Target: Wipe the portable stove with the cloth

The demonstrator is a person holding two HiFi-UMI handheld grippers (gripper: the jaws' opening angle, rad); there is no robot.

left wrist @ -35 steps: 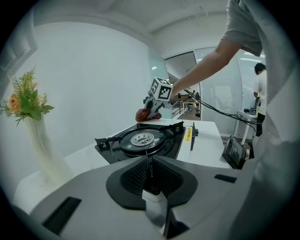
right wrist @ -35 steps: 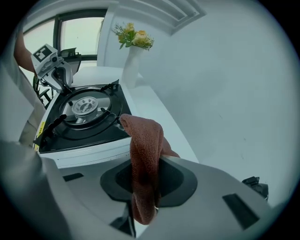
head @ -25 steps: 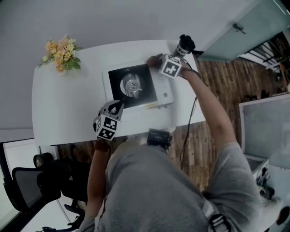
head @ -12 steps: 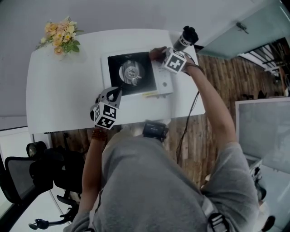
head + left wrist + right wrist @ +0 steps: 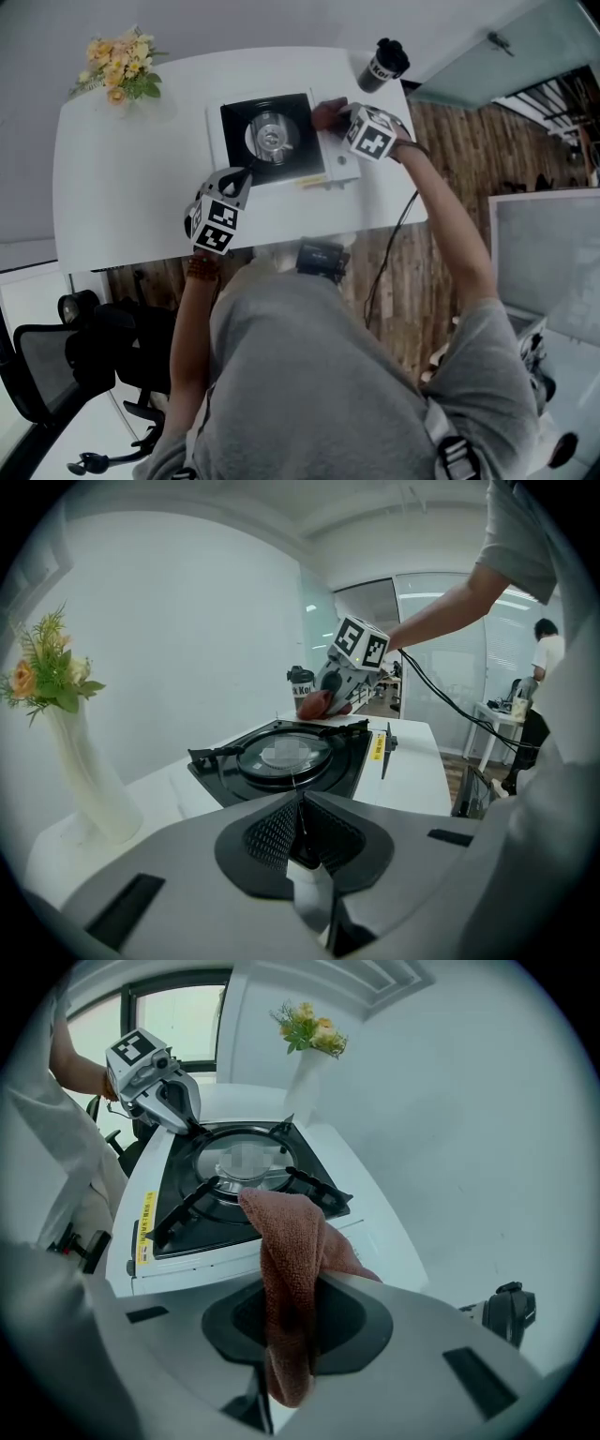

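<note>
The portable stove (image 5: 272,141) is black with a round burner and a white control panel (image 5: 335,161) on its right, and it sits on the white table (image 5: 122,187). My right gripper (image 5: 333,118) is shut on a reddish-brown cloth (image 5: 292,1260), which hangs folded from its jaws. The cloth (image 5: 327,114) lies at the far edge of the stove's white panel. My left gripper (image 5: 300,801) is shut with nothing between its pads. Its tips rest at the stove's near left corner (image 5: 246,178); whether they touch it I cannot tell.
A black travel cup (image 5: 382,64) stands at the table's far right corner, just beyond the stove. At the far left is a white vase of flowers (image 5: 117,56). A cable runs from the right gripper over the table's right edge. Behind the table's near edge there is an office chair (image 5: 56,375).
The right gripper has carried the cloth a little to the right along the stove's far edge. The left gripper has stayed at the near corner.
</note>
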